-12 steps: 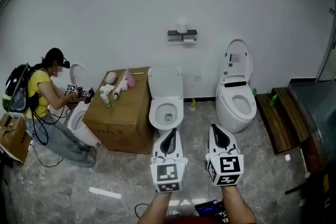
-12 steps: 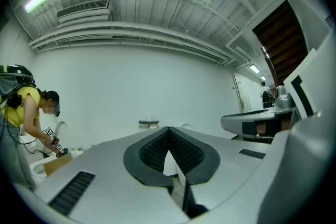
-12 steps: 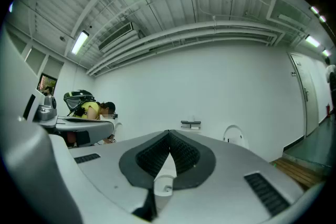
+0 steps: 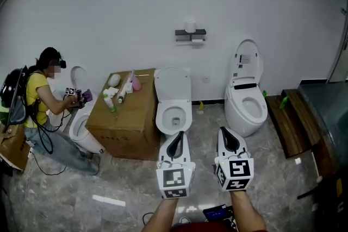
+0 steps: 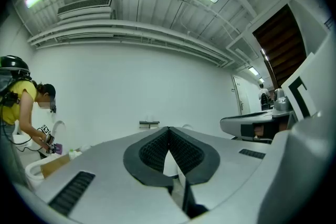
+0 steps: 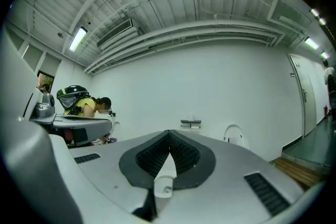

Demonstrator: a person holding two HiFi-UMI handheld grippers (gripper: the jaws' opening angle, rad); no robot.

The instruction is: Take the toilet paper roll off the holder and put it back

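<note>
A dark wall-mounted holder hangs on the white wall, with a white toilet paper roll standing on top of it. In the gripper views the holder looks small and far off. My left gripper and right gripper are held side by side low in the head view, well short of the wall. Both point toward the toilets. Each has its jaws shut with nothing between them.
A white toilet with its lid up stands straight ahead and a second one to the right. A cardboard box with bottles sits on the left. A person crouches at a third toilet. A wooden bench lies at the right.
The view has shifted slightly; both grippers keep their place. The crouching person at the left has leaned a little further left.
</note>
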